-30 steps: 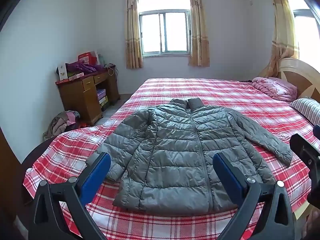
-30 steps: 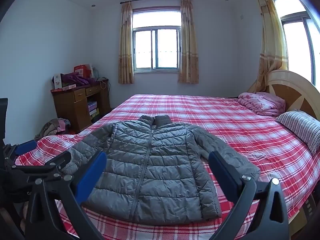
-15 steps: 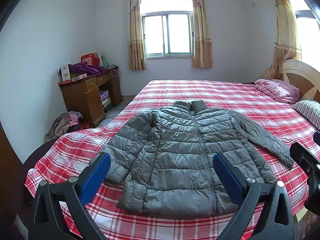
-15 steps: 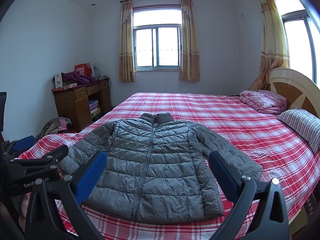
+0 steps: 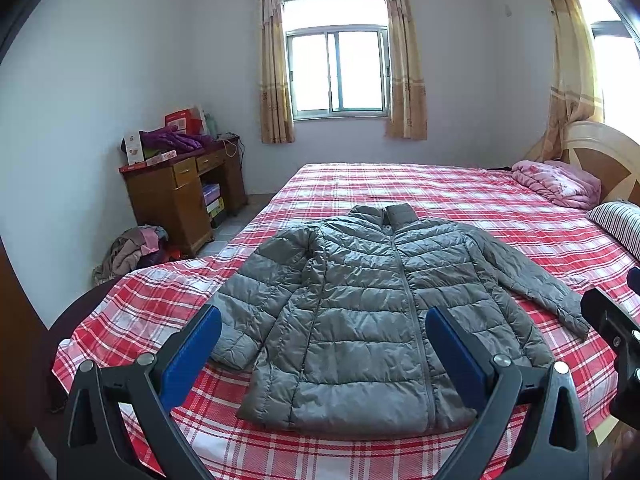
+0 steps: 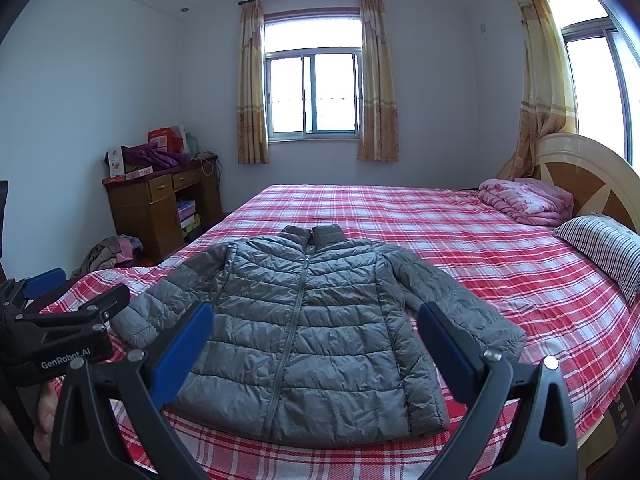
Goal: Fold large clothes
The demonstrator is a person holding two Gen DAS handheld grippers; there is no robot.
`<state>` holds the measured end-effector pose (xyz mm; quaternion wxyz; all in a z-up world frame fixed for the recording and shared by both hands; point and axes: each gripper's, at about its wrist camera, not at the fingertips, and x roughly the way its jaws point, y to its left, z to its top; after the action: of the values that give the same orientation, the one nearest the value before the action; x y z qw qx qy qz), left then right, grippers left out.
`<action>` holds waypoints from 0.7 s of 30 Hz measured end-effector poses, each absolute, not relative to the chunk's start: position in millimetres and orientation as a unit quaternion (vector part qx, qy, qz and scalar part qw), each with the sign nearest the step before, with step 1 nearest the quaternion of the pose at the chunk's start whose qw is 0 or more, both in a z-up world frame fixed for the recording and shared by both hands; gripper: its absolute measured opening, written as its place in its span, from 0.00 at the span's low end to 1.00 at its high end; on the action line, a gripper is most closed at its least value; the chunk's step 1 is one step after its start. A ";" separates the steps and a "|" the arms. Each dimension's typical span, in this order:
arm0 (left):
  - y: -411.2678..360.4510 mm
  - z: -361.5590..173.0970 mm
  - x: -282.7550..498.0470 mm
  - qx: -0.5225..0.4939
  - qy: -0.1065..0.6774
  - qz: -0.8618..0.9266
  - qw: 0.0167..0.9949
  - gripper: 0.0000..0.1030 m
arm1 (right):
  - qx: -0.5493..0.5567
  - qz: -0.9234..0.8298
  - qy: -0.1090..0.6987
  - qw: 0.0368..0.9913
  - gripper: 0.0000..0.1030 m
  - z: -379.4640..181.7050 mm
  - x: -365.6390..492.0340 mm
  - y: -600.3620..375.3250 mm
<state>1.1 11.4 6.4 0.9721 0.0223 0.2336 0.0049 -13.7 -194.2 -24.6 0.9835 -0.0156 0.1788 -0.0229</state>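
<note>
Red plaid bedding point(image 5: 420, 184) is supporting the grey puffer jacket point(image 5: 372, 308), which is lying flat, zipped, sleeves spread, near the foot edge. Folding is not yet underway; every fold remains. Left gripper point(image 5: 322, 344) and right gripper point(image 6: 314, 338) are hovering above it, jaws spread, holding nothing.

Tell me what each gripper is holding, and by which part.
Nothing. The left gripper and right gripper are both open, short of the jacket.
</note>
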 end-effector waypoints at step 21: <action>12.3 6.2 0.6 0.022 0.230 0.006 0.973 0.99 | -0.015 -0.021 0.181 0.983 1.00 -27.6 -12.2 -191.1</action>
<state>0.6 12.3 6.2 0.9729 0.0223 0.2302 0.0065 -12.2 -191.1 -27.6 0.9831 -0.0147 0.1813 -0.0210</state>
